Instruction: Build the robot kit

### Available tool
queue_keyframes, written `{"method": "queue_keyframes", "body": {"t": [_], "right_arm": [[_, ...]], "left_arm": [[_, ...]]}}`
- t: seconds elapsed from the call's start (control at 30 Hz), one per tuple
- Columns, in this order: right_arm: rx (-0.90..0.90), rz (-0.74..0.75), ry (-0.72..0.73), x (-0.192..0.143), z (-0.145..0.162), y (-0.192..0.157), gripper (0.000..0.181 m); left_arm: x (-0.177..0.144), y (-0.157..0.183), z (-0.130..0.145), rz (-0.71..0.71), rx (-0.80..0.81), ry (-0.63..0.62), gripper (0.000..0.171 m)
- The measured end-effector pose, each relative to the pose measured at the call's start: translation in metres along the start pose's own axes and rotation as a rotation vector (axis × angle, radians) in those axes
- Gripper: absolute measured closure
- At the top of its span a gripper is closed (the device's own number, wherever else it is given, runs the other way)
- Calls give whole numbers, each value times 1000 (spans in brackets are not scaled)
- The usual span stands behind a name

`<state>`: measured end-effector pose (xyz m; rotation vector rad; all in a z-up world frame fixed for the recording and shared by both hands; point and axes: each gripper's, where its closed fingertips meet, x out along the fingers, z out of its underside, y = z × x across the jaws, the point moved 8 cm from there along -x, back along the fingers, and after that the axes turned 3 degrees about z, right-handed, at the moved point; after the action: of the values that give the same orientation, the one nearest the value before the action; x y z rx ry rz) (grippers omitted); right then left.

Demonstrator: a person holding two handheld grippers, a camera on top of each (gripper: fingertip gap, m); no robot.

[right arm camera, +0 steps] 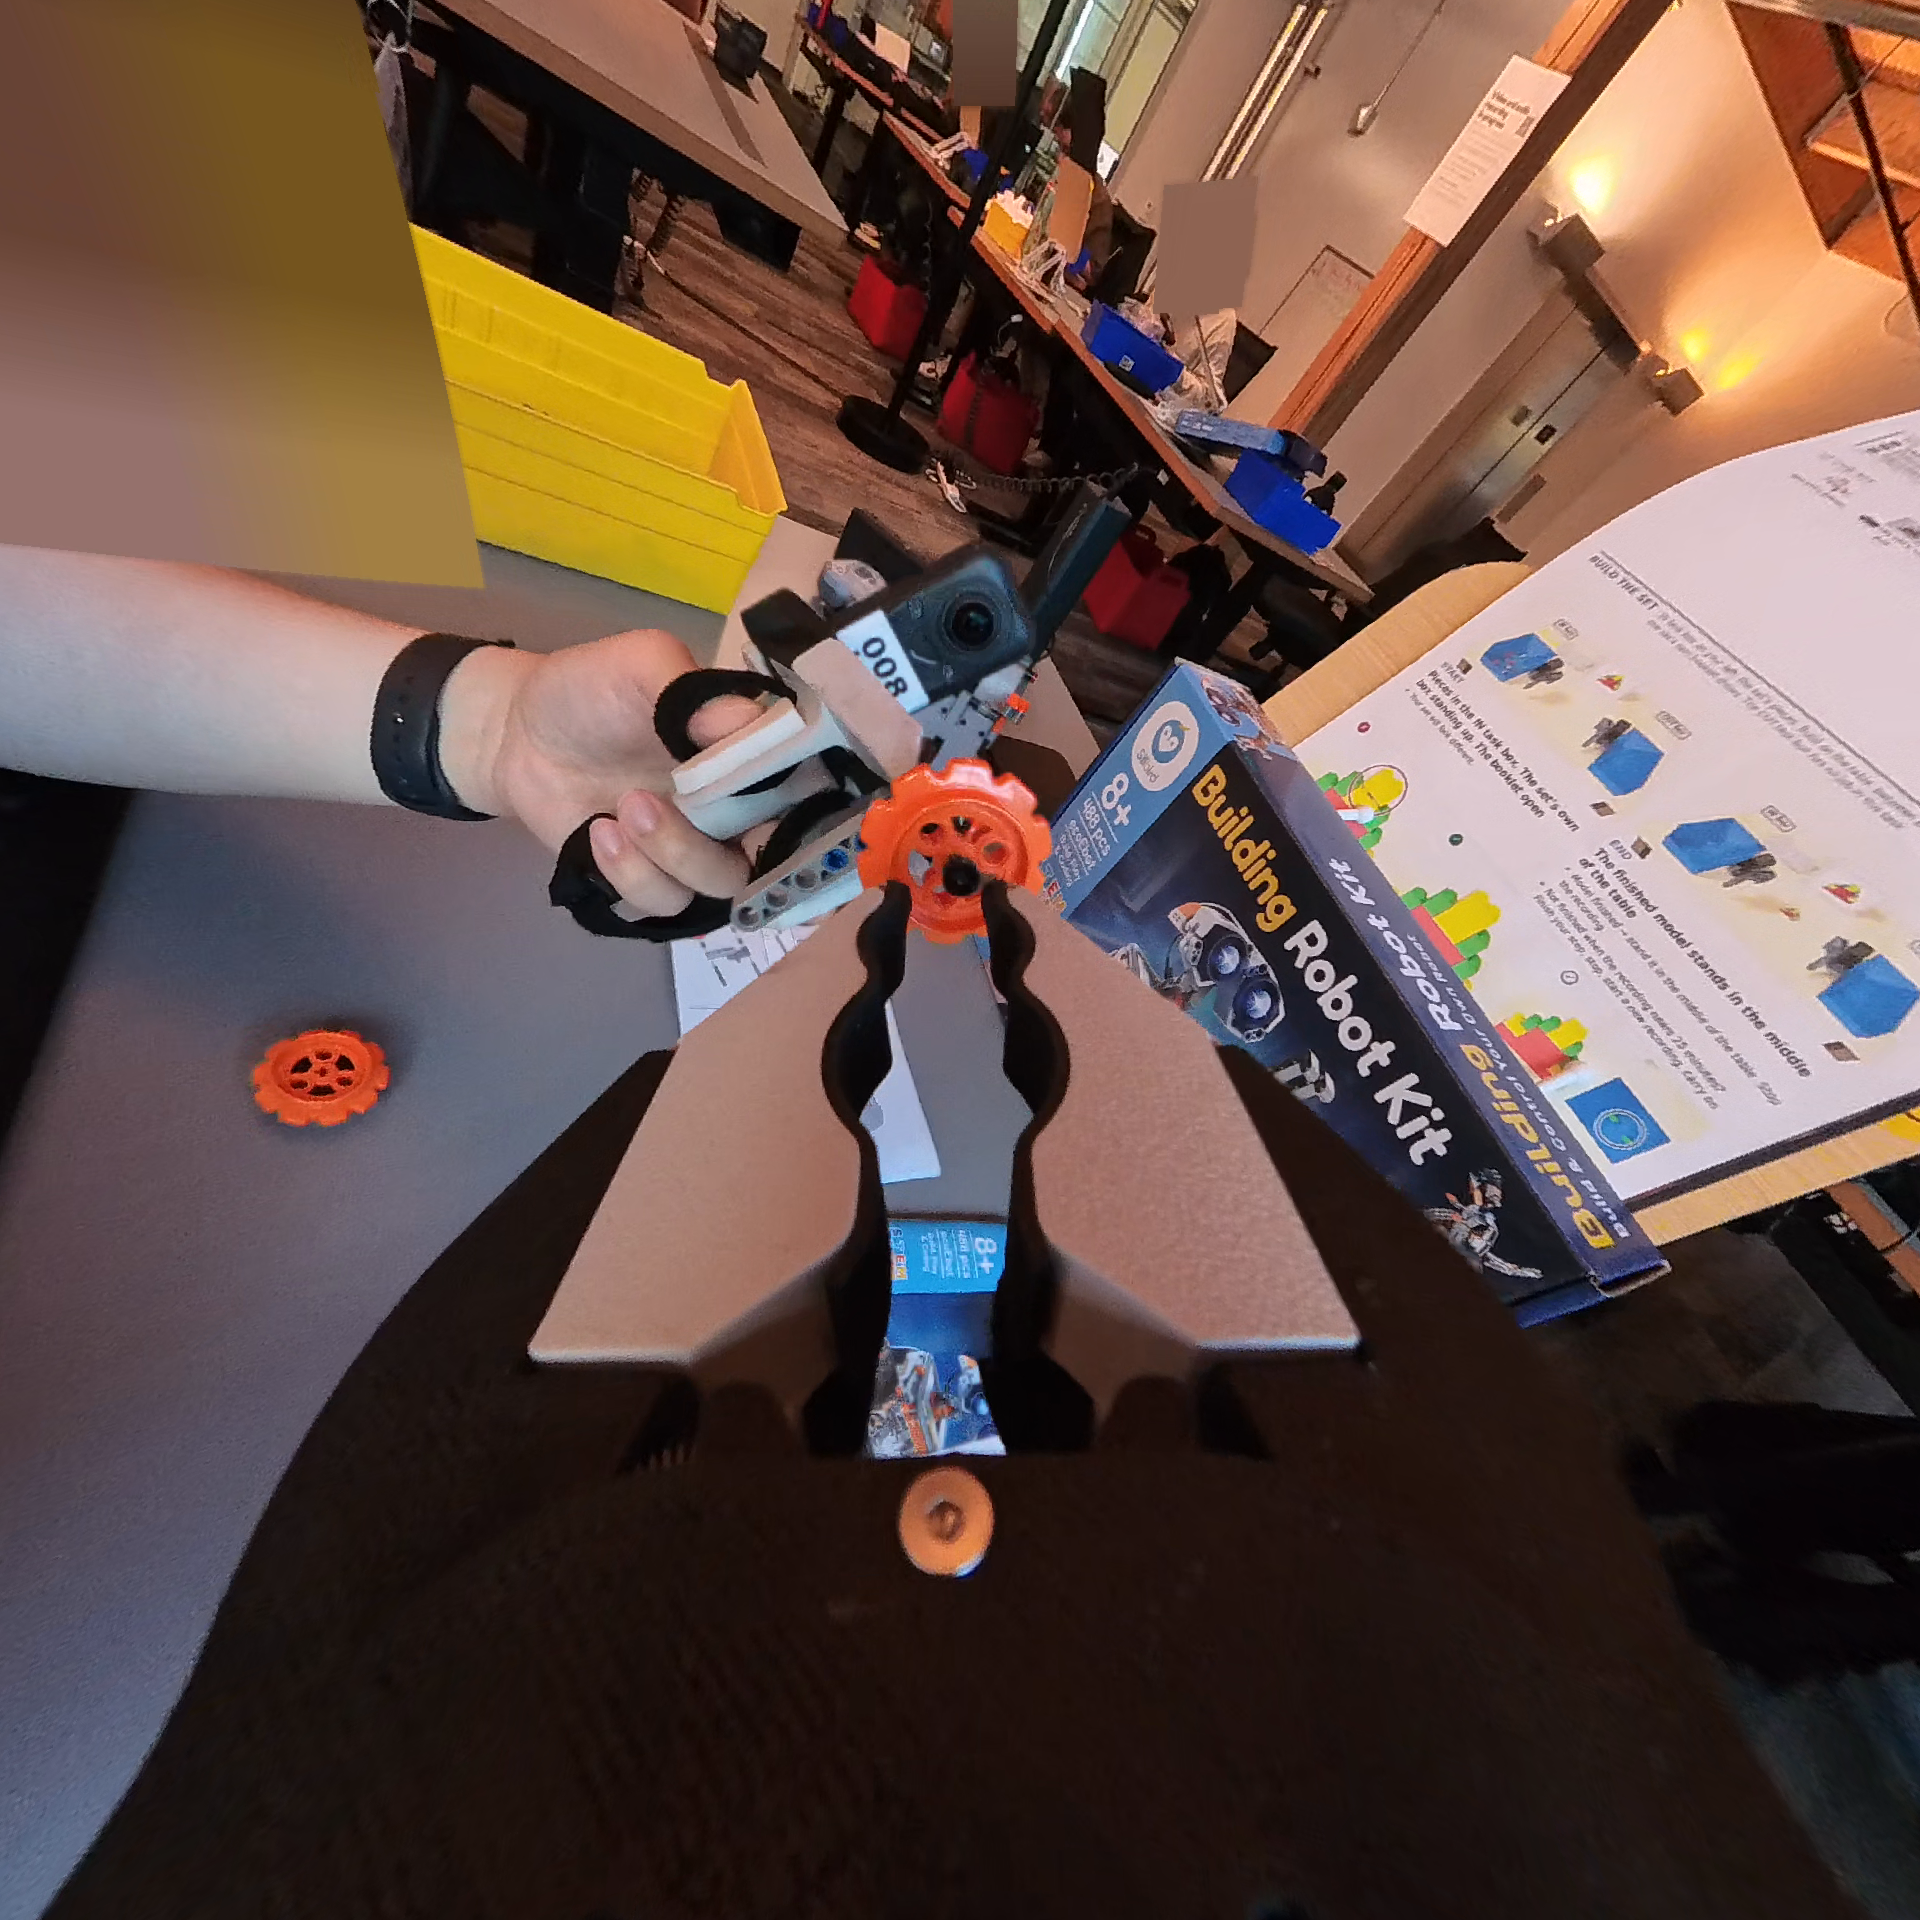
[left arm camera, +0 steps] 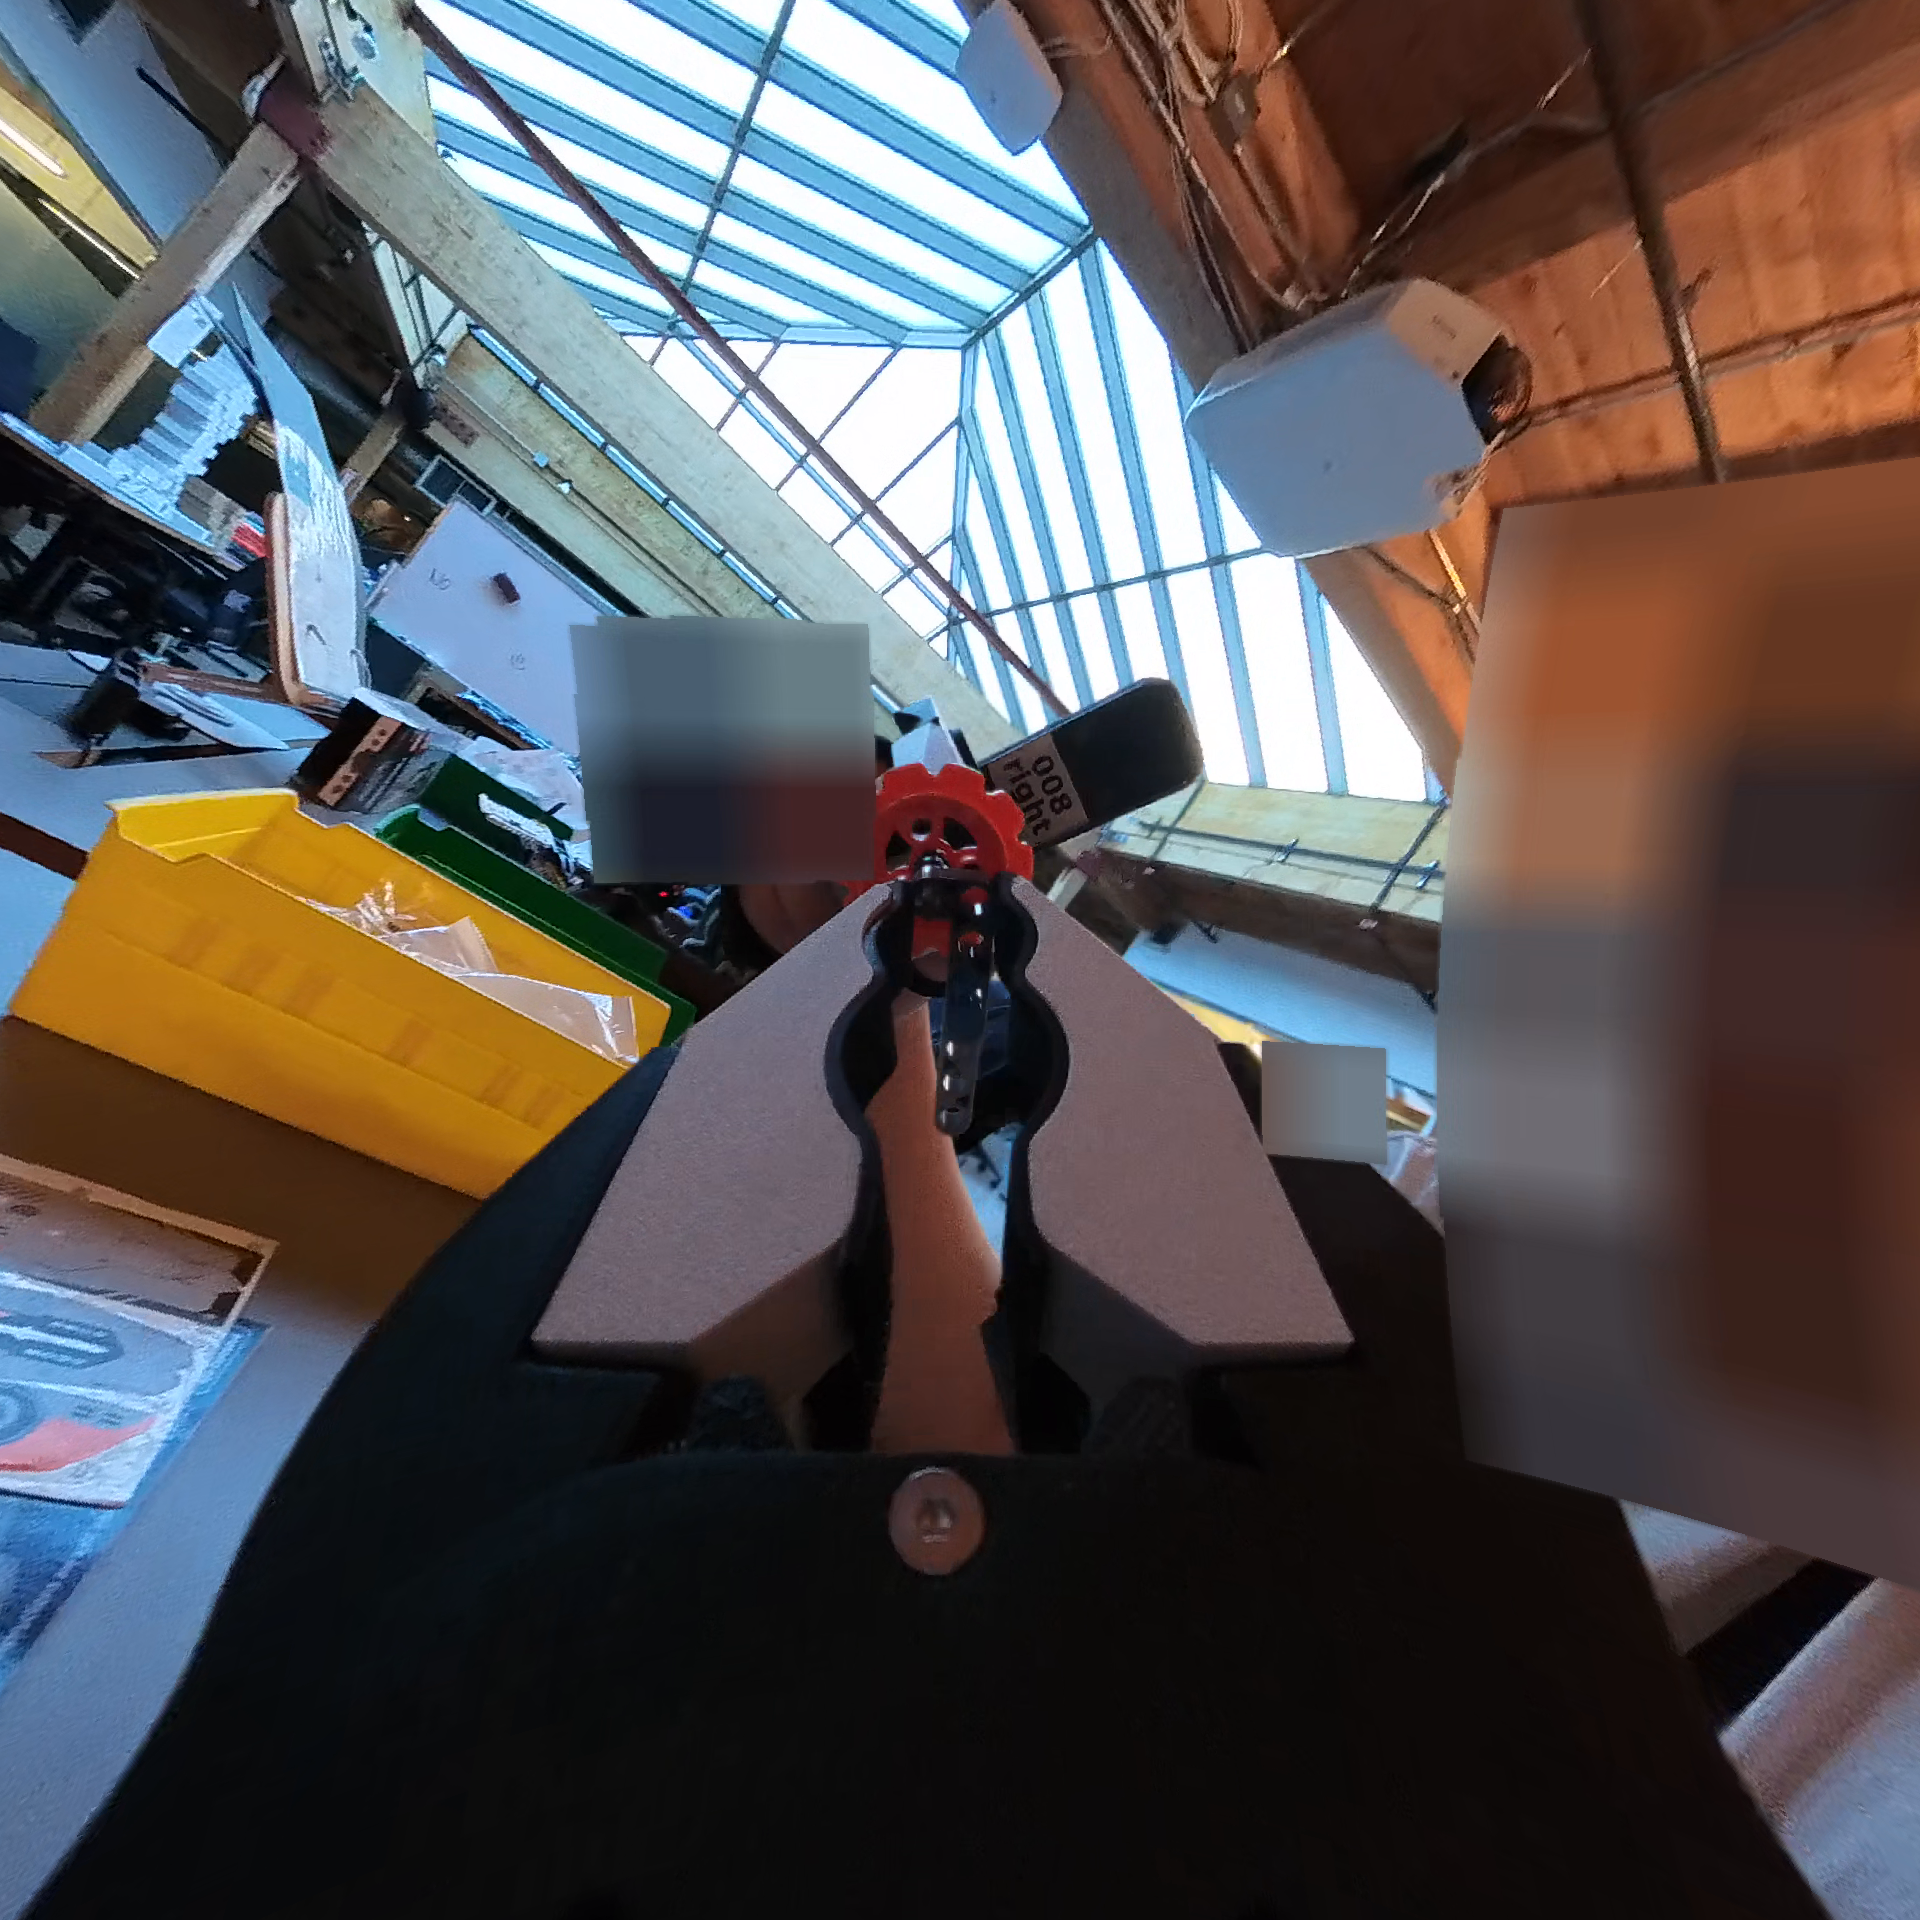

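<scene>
Currently your right gripper (right arm camera: pixel 948 902) fingers pinch the orange gear (right arm camera: pixel 951 847); your left gripper (left arm camera: pixel 940 902) fingers clamp the beam assembly (left arm camera: pixel 961 997), steadying it against the gear.

At twelve o'clock my right gripper (right arm camera: pixel 951 914) meets the orange gear (right arm camera: pixel 953 847) with my left gripper (right arm camera: pixel 831 790) behind it; the blue kit box (right arm camera: pixel 1351 997) walls off two o'clock, while bare grey table (right arm camera: pixel 208 1299) lies open toward eight, save a loose gear (right arm camera: pixel 320 1076) at nine
</scene>
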<state>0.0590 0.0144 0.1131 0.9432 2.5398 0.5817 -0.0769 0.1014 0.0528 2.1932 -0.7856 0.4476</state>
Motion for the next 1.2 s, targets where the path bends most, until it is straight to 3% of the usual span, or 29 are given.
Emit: {"method": "queue_keyframes", "body": {"t": [1.2], "right_arm": [[60, -48, 39, 6, 6, 1, 175]], "left_arm": [[3, -2, 4, -2, -10, -26, 160]]}}
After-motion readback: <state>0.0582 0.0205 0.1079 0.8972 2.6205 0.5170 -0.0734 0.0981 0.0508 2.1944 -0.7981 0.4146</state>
